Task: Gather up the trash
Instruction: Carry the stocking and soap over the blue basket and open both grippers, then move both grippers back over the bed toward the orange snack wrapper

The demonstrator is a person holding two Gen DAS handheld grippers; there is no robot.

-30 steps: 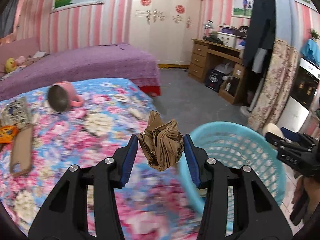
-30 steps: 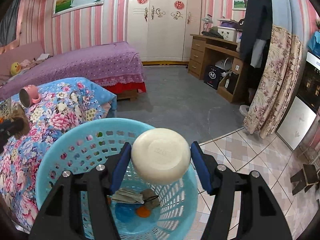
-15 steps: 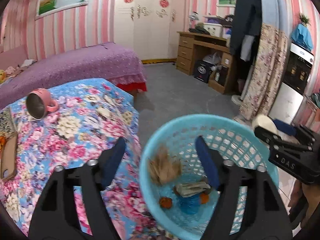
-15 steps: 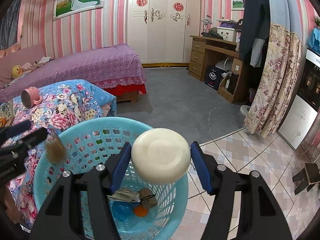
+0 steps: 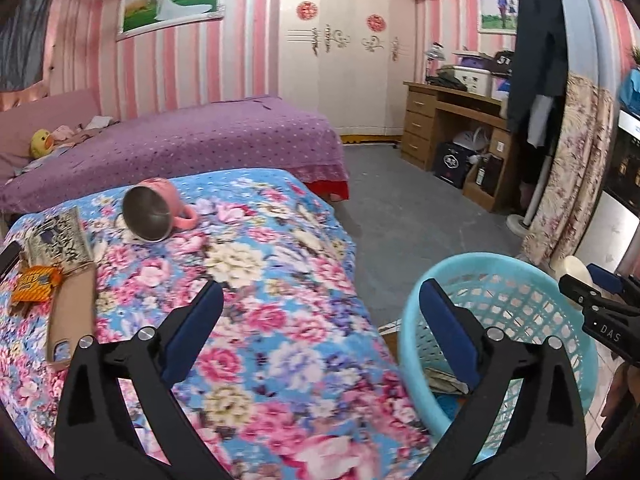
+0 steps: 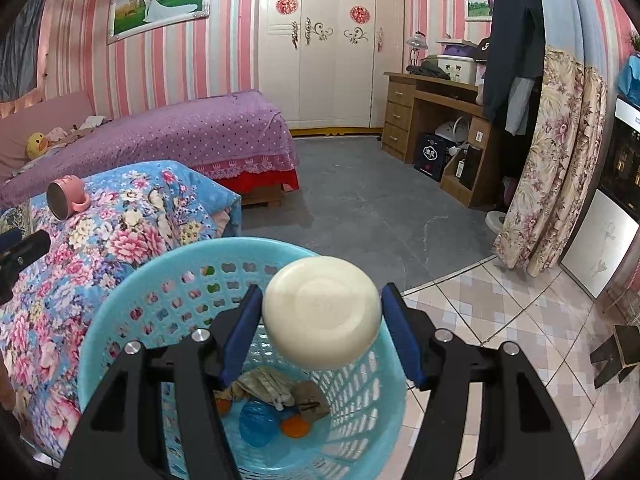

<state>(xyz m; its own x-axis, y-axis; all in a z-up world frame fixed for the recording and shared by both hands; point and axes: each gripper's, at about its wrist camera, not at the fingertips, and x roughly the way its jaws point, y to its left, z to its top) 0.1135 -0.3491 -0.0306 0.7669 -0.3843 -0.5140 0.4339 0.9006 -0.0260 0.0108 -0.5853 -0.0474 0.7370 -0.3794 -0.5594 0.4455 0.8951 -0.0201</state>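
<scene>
A light blue plastic basket [image 6: 132,300] stands on the floor beside the floral-covered table; it also shows in the left wrist view [image 5: 504,264]. In it lie crumpled brown paper [image 6: 310,396], folded paper, a blue item and orange bits. My right gripper [image 6: 322,320] is shut on a round cream-white lid [image 6: 322,316] and holds it above the basket. My left gripper [image 5: 318,320] is open and empty above the table's right edge, just left of the basket.
On the floral tablecloth [image 5: 248,264] lie a tipped pink mug [image 5: 154,214], a printed packet [image 5: 60,236], an orange wrapper [image 5: 36,282] and a brown cardboard piece [image 5: 70,312]. A purple bed stands behind. A wooden desk and a floral curtain stand at right.
My left gripper opened and dropped the crumpled brown paper into the basket, then swung back left over the table. My right gripper kept the white lid over the basket.
</scene>
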